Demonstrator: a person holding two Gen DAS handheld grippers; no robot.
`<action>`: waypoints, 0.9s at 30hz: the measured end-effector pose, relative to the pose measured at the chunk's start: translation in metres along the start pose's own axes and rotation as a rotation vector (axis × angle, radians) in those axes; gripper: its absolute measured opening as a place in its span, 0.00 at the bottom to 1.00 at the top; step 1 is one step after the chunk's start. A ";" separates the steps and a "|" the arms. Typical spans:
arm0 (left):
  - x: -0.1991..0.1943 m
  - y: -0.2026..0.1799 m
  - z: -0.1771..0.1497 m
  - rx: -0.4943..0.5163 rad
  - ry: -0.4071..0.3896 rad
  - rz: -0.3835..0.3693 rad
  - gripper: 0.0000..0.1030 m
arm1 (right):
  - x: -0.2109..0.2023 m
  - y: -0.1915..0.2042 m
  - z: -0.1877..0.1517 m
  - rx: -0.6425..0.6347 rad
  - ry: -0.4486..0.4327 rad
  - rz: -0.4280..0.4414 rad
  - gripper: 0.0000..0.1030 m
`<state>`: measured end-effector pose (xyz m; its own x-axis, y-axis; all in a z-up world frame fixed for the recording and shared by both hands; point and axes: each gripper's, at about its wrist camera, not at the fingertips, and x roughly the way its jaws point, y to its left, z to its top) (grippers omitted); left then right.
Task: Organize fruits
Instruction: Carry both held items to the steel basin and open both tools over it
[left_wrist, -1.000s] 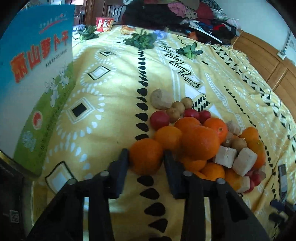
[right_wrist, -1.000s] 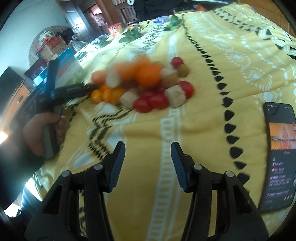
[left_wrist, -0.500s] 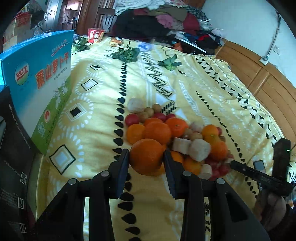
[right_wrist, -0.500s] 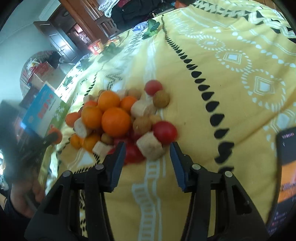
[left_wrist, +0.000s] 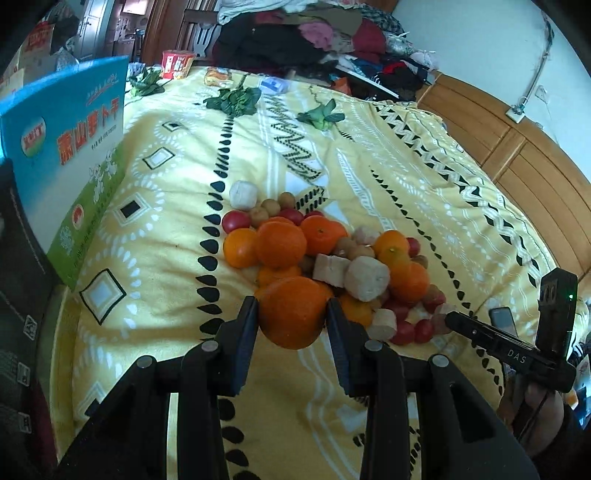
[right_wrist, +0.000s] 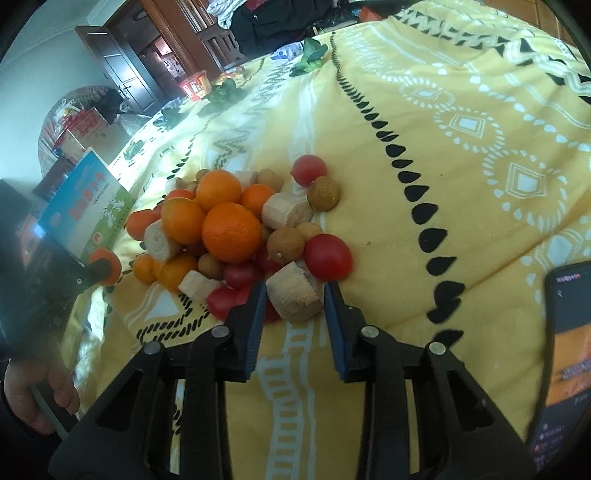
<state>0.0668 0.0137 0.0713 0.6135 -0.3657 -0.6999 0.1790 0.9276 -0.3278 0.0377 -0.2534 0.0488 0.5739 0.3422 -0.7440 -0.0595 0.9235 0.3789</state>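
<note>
Left wrist view: the left tongs (left_wrist: 291, 314) clamp an orange (left_wrist: 293, 313) lifted just beside the fruit pile (left_wrist: 325, 254) on the bed (left_wrist: 166, 229), while the open right tongs (right_wrist: 293, 295) straddle a pale chunk (right_wrist: 295, 297) at the pile's edge, where a nudge could scatter neighbouring fruits.

A blue-green printed box (left_wrist: 70, 177) stands at the bedspread (left_wrist: 388, 192) edge. A phone (right_wrist: 565, 354) lies screen-up on it.
</note>
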 end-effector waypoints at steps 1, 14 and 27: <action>-0.004 -0.001 0.000 0.002 -0.004 -0.003 0.37 | -0.006 0.000 -0.001 0.003 -0.008 0.003 0.31; -0.086 -0.013 0.001 0.050 -0.108 -0.028 0.37 | -0.070 0.045 -0.001 -0.060 -0.119 0.064 0.31; -0.221 0.065 0.000 -0.063 -0.298 0.100 0.37 | -0.099 0.186 0.017 -0.272 -0.178 0.269 0.31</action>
<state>-0.0576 0.1553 0.2045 0.8254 -0.2261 -0.5174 0.0644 0.9480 -0.3115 -0.0162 -0.1190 0.2027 0.6394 0.5640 -0.5226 -0.4259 0.8257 0.3700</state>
